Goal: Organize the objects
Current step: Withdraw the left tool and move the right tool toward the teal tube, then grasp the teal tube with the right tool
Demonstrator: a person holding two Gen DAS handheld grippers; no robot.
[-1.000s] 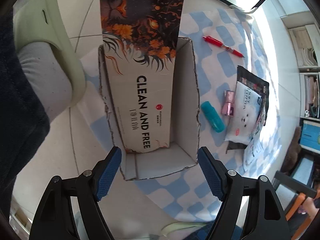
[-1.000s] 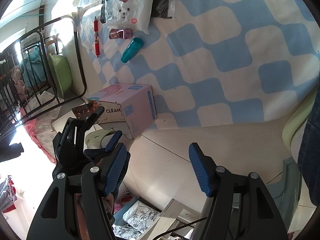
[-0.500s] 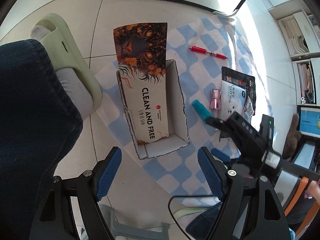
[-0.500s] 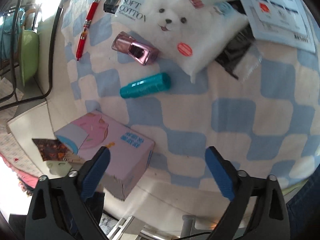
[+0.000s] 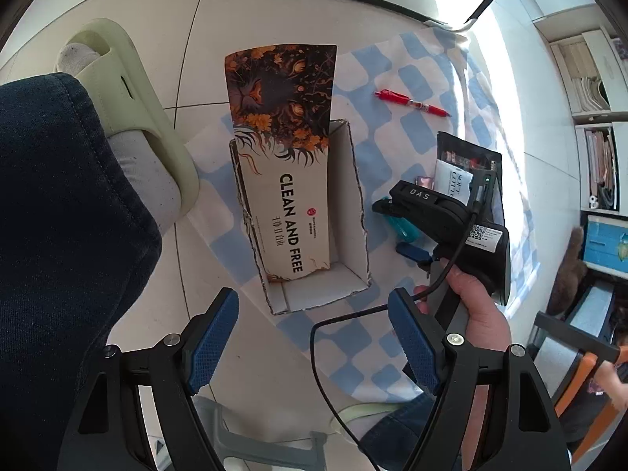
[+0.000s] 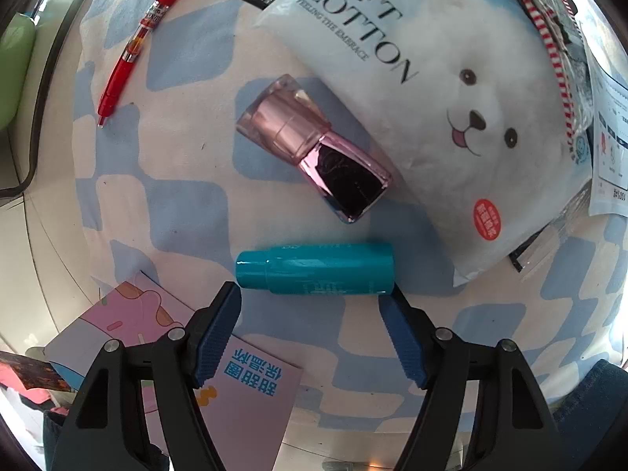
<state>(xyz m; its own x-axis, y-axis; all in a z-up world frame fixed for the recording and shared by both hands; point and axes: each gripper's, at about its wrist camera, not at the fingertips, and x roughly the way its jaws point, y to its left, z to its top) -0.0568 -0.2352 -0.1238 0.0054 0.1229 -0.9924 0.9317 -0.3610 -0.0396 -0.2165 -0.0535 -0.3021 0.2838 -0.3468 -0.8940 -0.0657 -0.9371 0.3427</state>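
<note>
A teal tube [image 6: 314, 269] lies flat on the blue-and-white checked cloth [image 6: 188, 204]. My right gripper [image 6: 312, 333] is open just above it, fingertips at either end of the tube, not touching. A pink metallic bottle [image 6: 314, 149] lies beyond it, then a white "Soft Cotton" pack [image 6: 431, 90] and a red pen [image 6: 133, 43]. In the left wrist view an open cardboard box [image 5: 353, 212] holds a "Clean and Free" card [image 5: 282, 180]. My left gripper [image 5: 314, 341] is open and empty, held above the box's near end. The right gripper [image 5: 408, 243] shows there over the tube.
The box's pink outer side [image 6: 157, 337] lies close to my right gripper's left finger. A dark pouch [image 5: 467, 157] and paper sheets [image 6: 608, 129] lie under and beside the cotton pack. A person's leg and slipper [image 5: 129, 117] stand left of the box. A black chair frame [image 5: 482, 4] stands behind.
My right gripper has come down much closer to the teal tube, now straddling it. My left gripper has risen and drawn back from the box a little.
</note>
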